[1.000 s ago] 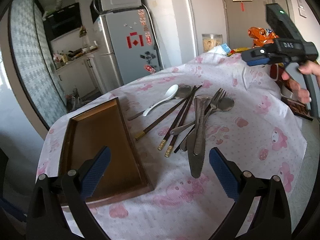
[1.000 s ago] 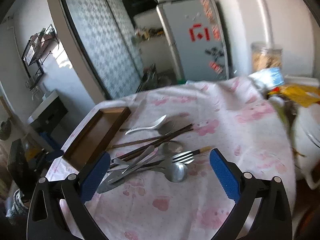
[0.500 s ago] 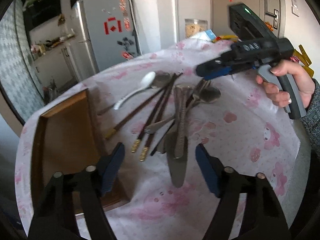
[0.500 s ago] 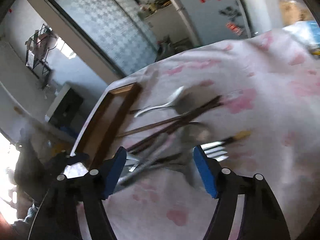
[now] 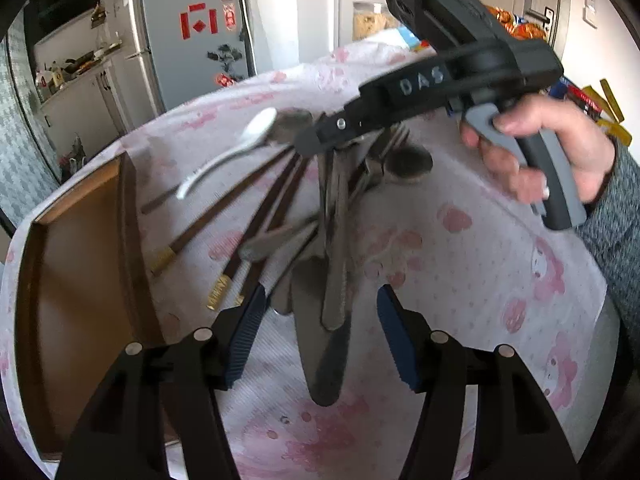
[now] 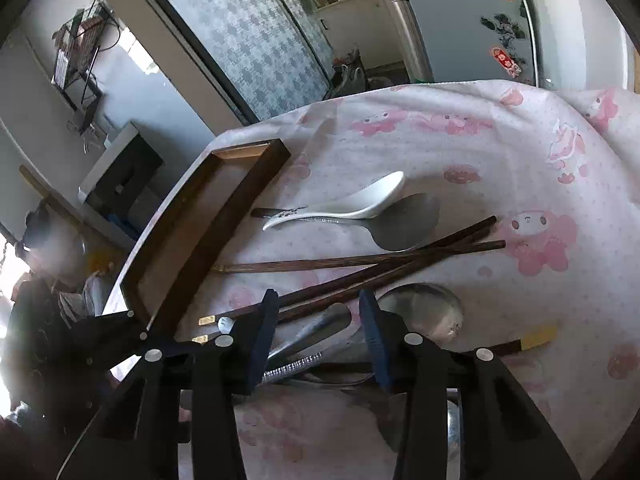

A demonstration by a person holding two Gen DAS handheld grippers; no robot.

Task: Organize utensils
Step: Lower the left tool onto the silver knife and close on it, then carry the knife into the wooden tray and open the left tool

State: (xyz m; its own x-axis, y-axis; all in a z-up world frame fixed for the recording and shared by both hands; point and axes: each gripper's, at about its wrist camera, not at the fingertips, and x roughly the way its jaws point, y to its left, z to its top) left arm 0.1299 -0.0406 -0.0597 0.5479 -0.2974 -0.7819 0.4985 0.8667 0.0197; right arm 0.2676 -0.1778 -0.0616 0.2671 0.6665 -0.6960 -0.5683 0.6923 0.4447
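Your left hand-held gripper (image 5: 320,336) hangs low over the near end of the utensil pile, its blue pads parted about halfway after just narrowing. The tips of the steel handles (image 5: 334,280) lie between the pads, but neither pad presses on them, so you are holding nothing there.

Your right hand-held gripper (image 6: 318,344) has also just been narrowing and now stands fairly narrow. It straddles several steel handles (image 6: 308,334) from the side; the pads sit close to them, yet no pressing contact shows. In the left wrist view your right hand (image 5: 536,152) grips its trigger at 2 o'clock, and the gripper's nose reaches the far end of the pile.

On the pink-printed cloth of the surface (image 6: 520,152), seen from the right wrist, the white ceramic spoon (image 6: 344,204) lies at 12 o'clock, resting against a steel ladle-like spoon (image 6: 404,224). The dark wooden chopsticks (image 6: 360,262) fan out just below these, their gold tips toward 9 o'clock. A round steel spoon bowl (image 6: 424,308) sits beside the right pad, and another gold-tipped chopstick end (image 6: 532,338) pokes out at 3 o'clock.

The wooden tray (image 6: 208,240) lies at 10 o'clock, beside the pile, with no utensil in it.
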